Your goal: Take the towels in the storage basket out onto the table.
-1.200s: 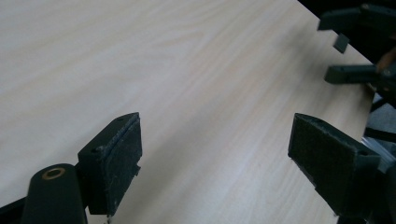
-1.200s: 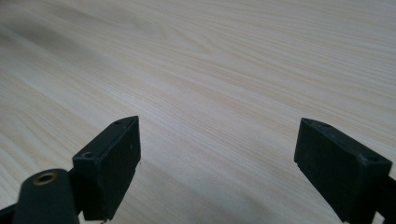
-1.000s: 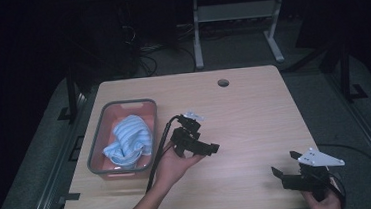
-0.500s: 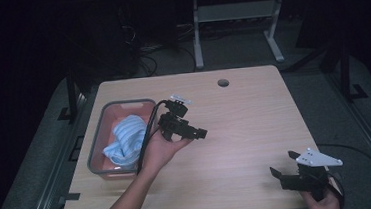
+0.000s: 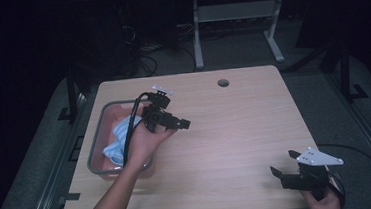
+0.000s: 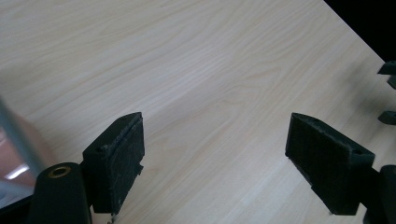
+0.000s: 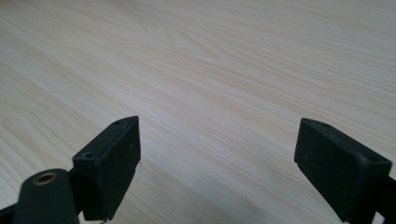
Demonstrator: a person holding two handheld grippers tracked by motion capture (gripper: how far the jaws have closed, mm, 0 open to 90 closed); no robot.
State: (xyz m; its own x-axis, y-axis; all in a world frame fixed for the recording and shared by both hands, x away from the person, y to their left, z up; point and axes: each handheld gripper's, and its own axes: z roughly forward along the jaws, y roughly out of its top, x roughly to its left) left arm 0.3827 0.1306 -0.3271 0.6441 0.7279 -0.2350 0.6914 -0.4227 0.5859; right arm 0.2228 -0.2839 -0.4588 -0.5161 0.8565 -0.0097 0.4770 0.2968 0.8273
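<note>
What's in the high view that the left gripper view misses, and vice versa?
High view alone: the cloth lying in the bin, the round hole near the table's far edge, both hands, and the floor with cables and a stand beyond the table.

Left gripper view alone: a close look at the left gripper, its jaws wide apart with nothing between them.

Shared: the table, the left gripper, a sliver of the bin, and the right gripper, its tips at the frame edge.

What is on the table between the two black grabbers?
Nothing: the high view shows bare light wooden table between the left gripper and right gripper.
</note>
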